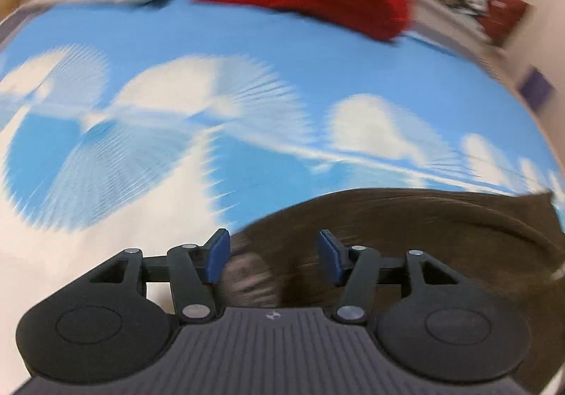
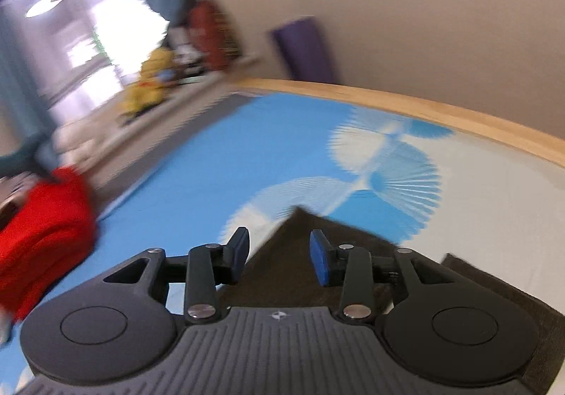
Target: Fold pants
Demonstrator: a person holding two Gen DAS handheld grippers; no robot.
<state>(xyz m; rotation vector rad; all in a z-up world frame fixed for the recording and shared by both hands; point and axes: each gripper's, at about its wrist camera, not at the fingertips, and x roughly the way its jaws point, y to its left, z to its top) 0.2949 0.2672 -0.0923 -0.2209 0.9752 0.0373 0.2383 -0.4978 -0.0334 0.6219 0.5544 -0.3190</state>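
No legible writing; frames blurred. Left gripper (image 1: 273,255) jaws apart, empty, above brown pants (image 1: 423,236) at lower right. Right gripper (image 2: 279,259) likewise apart over the pants' corner.

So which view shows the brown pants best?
The left wrist view: the brown pants spread wide across the blue sheet, though blurred. The right wrist view shows only a pointed corner, partly hidden behind the gripper.
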